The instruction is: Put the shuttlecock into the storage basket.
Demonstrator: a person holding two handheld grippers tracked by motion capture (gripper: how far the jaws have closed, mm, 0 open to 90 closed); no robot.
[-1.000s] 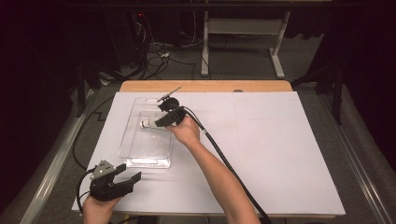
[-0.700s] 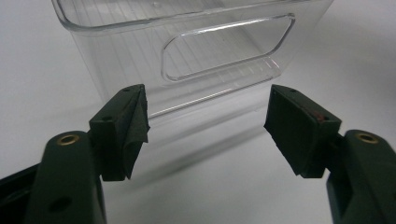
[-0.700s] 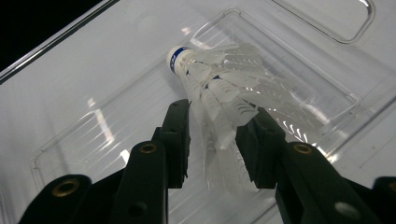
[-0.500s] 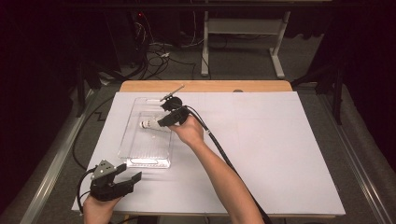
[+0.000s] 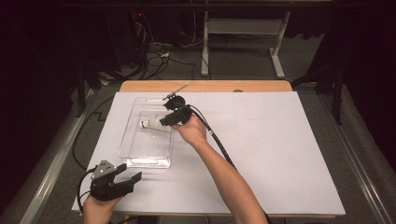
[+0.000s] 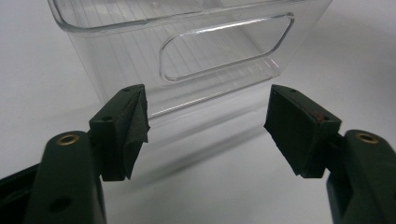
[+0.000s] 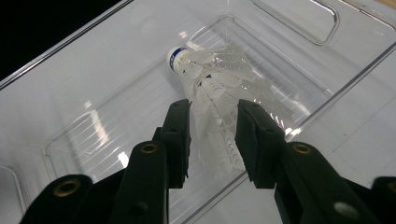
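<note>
Your right tongs [image 7: 212, 140] grip the white feathered shuttlecock [image 7: 219, 88] by its skirt, inside the clear plastic bin [image 5: 128, 140] on the white tabletop [image 5: 280, 149]. Its long axis runs straight out from the tongs — cork end pointing away. Your left tongs [image 6: 205, 130] stand open and empty — just short of the bin's near wall.

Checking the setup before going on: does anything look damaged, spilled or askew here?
Nothing stands out. The shuttlecock looks whole, its skirt between the right gripper's jaws over the clear bin, which sits flat on the table. The left gripper is open, empty, near the bin's end.
</note>
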